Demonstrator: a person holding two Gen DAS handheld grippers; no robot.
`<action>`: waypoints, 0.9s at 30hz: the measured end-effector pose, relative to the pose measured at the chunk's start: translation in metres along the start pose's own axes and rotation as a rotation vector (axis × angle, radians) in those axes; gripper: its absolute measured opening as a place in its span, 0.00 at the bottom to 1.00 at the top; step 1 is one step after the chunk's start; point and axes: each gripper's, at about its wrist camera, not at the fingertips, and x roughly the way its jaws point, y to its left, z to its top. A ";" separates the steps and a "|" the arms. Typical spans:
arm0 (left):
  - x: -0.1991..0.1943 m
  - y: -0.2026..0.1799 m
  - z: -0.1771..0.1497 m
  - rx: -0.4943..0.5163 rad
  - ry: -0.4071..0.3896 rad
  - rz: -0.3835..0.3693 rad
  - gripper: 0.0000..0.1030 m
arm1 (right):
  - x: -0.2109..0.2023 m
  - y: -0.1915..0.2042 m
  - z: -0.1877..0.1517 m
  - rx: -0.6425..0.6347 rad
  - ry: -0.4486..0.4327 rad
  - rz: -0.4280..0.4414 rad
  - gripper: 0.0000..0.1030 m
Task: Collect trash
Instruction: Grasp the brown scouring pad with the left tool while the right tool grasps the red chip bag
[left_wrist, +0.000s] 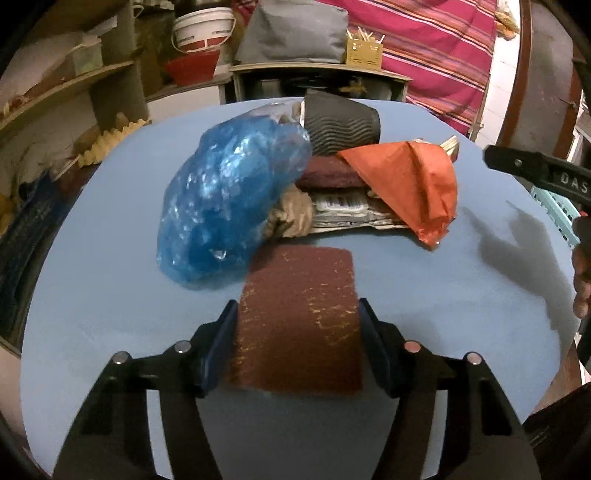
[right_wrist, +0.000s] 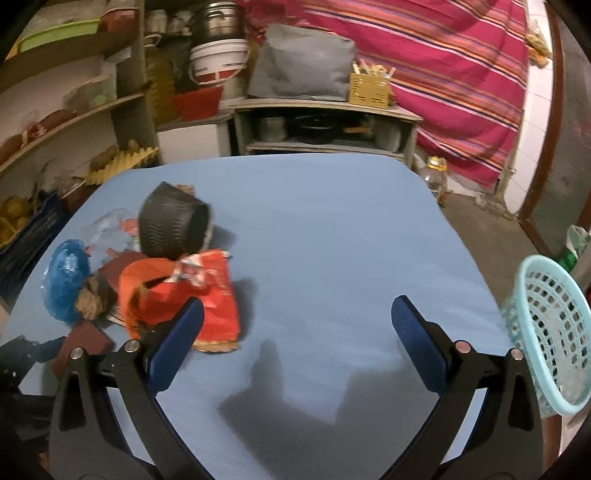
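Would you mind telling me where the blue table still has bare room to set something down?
The table is bare across its right half, from the orange wrapper over to the light blue basket at the right edge. The left side is crowded: blue plastic bag, black ribbed cup and maroon pads are heaped together.

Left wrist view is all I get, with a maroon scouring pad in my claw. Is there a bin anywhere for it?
Observer: Yes, the right wrist view shows a light blue mesh basket by the right edge of the table.
Operator: Is the right claw free?
Observer: The right claw is open, nothing between its pads.
Operator: Anything hidden behind the orange paper?
Observer: A red printed packet lies right beside it, on the right claw's side.
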 end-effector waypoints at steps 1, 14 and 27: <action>0.000 0.001 0.000 -0.003 0.002 -0.005 0.61 | 0.000 0.005 0.000 -0.012 -0.003 0.001 0.96; -0.038 0.026 0.008 -0.046 -0.077 0.029 0.61 | 0.033 0.024 -0.007 -0.078 0.092 0.039 0.96; -0.057 0.054 0.033 -0.128 -0.129 0.101 0.61 | 0.052 0.038 0.009 -0.136 0.114 0.144 0.96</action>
